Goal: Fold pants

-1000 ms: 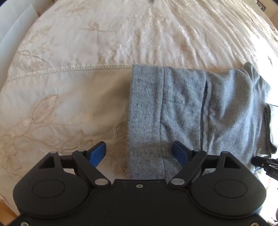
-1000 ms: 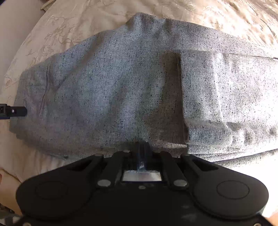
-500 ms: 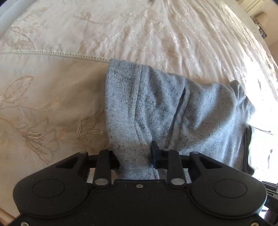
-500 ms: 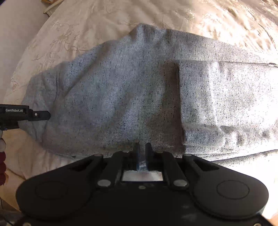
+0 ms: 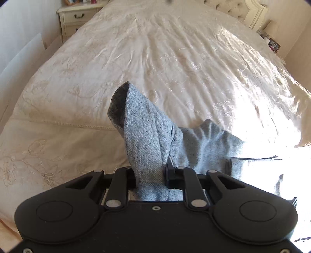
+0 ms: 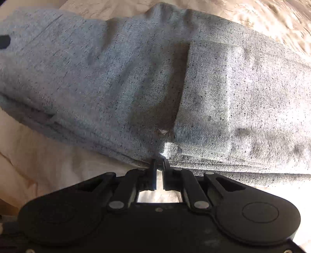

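The grey speckled pants lie on a cream embroidered bedspread. My left gripper is shut on the end of the pants and holds it lifted, so the fabric stands up in a peak and trails down to the right. In the right wrist view the pants fill the frame, with a patch pocket on top. My right gripper is shut on the near edge of the pants, beside the pocket's lower corner. The tip of the left gripper shows at the far left.
A cream nightstand stands beyond the bed's far left corner. A tufted headboard is at the far end. Strong sunlight washes out the right side of the bed. A white wall panel runs along the left.
My left gripper closed on the pants' end and lifted it up off the bed. My right gripper stayed shut on the near edge and moved closer to the fabric.
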Tool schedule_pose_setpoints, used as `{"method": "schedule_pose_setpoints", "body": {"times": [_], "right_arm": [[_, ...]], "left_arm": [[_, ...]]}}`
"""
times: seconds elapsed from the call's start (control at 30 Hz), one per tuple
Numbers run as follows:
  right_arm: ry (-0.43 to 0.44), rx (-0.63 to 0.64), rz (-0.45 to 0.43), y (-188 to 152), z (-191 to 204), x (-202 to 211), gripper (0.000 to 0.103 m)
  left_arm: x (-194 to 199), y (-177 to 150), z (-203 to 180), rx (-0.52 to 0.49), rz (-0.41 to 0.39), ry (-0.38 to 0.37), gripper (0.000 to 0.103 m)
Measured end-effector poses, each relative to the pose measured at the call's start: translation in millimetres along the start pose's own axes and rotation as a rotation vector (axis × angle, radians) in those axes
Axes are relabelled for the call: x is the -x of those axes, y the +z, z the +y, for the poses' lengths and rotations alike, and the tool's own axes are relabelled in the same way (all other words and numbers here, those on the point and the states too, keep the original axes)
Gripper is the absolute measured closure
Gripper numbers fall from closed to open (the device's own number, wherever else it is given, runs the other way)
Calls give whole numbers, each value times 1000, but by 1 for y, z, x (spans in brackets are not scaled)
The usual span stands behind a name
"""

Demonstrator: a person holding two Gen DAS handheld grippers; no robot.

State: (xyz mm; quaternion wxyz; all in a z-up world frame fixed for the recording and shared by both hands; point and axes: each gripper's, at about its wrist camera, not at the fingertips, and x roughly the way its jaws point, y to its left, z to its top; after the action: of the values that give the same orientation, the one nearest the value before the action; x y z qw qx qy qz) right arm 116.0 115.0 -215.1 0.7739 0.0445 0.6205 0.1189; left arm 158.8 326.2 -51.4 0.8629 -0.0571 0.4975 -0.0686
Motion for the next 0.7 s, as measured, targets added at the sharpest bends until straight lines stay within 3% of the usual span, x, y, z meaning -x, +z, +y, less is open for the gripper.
{"method": "schedule_pose_setpoints", "body": {"times": [0.1, 0.2, 0.37, 0.47, 0.63, 0.7], "right_arm": [[79, 10, -29, -3, -19, 26, 94], [131, 4, -81, -8, -50, 60, 93], [100, -92, -127, -24, -125, 100, 91], [37, -155, -130, -39, -176, 112, 91], [-63, -257, -113, -64, -251, 125, 91], [-89, -272, -109, -69, -270, 131, 88]], "left_arm": [[20, 1, -47, -77, -52, 49, 80], [37, 2, -99, -117, -83, 37, 81], [25, -5, -195, -199, -96, -18, 81], [-11, -18, -254, -245, -60, -69, 81], [-96, -50, -340, -290, 116, -129, 77], [-110, -58, -360, -291, 172, -159, 77]]}}
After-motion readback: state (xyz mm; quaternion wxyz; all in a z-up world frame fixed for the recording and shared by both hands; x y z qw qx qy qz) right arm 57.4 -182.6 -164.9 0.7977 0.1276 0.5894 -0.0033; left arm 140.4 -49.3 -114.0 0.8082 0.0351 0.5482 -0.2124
